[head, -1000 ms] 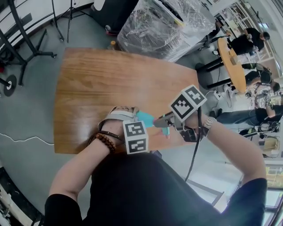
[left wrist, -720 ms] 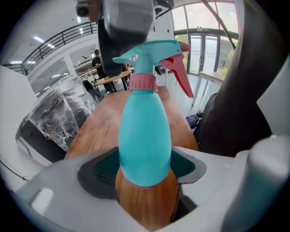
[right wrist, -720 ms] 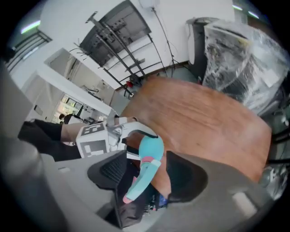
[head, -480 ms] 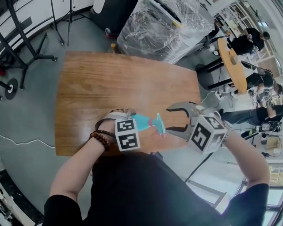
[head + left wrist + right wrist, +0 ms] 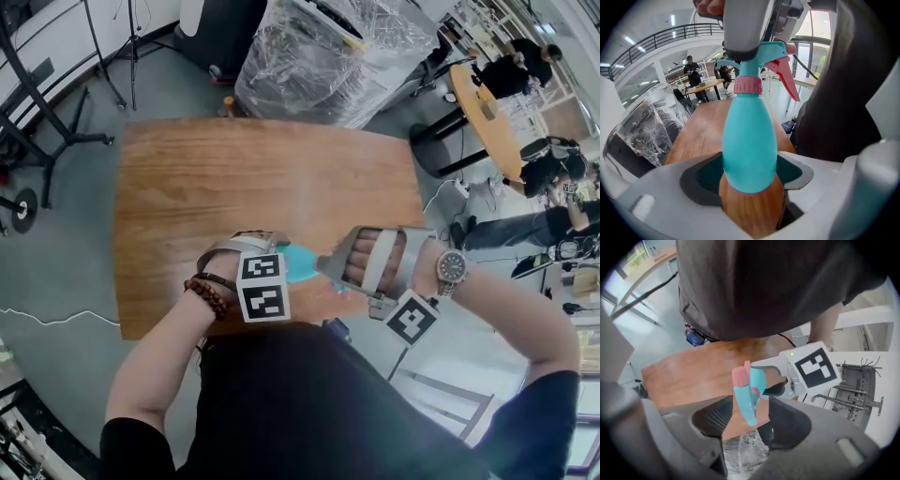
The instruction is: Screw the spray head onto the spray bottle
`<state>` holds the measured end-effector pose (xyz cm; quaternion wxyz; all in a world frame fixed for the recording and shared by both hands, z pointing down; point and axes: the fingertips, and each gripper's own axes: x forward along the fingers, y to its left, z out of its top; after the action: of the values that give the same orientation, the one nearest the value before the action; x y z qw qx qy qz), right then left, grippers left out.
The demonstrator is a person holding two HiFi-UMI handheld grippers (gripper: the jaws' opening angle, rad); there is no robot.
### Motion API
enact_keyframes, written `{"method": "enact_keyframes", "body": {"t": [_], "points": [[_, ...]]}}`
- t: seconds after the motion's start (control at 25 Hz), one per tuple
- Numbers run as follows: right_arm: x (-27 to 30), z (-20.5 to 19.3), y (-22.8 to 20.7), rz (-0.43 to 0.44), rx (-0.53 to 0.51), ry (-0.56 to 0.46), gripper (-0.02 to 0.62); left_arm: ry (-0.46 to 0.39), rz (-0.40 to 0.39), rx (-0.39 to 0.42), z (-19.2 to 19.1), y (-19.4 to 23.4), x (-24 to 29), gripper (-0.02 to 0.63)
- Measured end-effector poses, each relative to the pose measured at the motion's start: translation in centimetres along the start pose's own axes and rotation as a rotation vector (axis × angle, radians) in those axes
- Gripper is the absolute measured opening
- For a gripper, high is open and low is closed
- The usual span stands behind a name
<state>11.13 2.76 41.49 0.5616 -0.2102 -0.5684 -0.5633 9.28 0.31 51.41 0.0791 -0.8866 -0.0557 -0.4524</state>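
Observation:
My left gripper point(image 5: 281, 262) is shut on the teal spray bottle point(image 5: 750, 140), its pads pressed on both sides of the body low over the wooden table point(image 5: 234, 178). The bottle points away from it. A pink collar point(image 5: 748, 86) joins the teal spray head point(image 5: 766, 56), with its pink trigger, to the neck. My right gripper point(image 5: 328, 272) comes in from the right and is rolled so its marker cube hangs underneath. Its jaws have just been closing and now stand either side of the spray head point(image 5: 746, 399), with slim gaps still showing at the pads.
The bottle hangs near the table's front edge, close to the person's dark shirt. A plastic-wrapped bundle point(image 5: 328, 66) stands behind the table. At the right are a round wooden table point(image 5: 487, 122) and seated people. Black stand legs point(image 5: 37, 141) occupy the floor at the left.
The right gripper let go of the spray head, swung out to the right with jaws wide, rolled over and came back around the head. The left gripper and bottle barely moved.

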Motion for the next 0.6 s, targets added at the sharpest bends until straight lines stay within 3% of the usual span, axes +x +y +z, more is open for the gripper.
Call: {"method": "enact_keyframes", "body": {"t": [0.2, 0.32, 0.44, 0.6], "points": [[0.6, 0.8, 0.4, 0.014, 0.01, -0.029, 0.12, 0.011, 0.023, 0.032, 0.3, 0.0, 0.1, 0.373], [0.7, 0.6, -0.1, 0.044, 0.218, -0.057, 0.118, 0.019, 0.055, 0.036, 0.2, 0.2, 0.2, 0.373], [1.2, -0.2, -0.1, 0.157, 0.652, -0.109, 0.118, 0.021, 0.095, 0.025, 0.1, 0.7, 0.3, 0.373], [2.4, -2.2, -0.2, 0.357, 1.522, -0.22, 0.118, 0.025, 0.151, -0.015, -0.3, 1.5, 0.7, 0.373]]}}
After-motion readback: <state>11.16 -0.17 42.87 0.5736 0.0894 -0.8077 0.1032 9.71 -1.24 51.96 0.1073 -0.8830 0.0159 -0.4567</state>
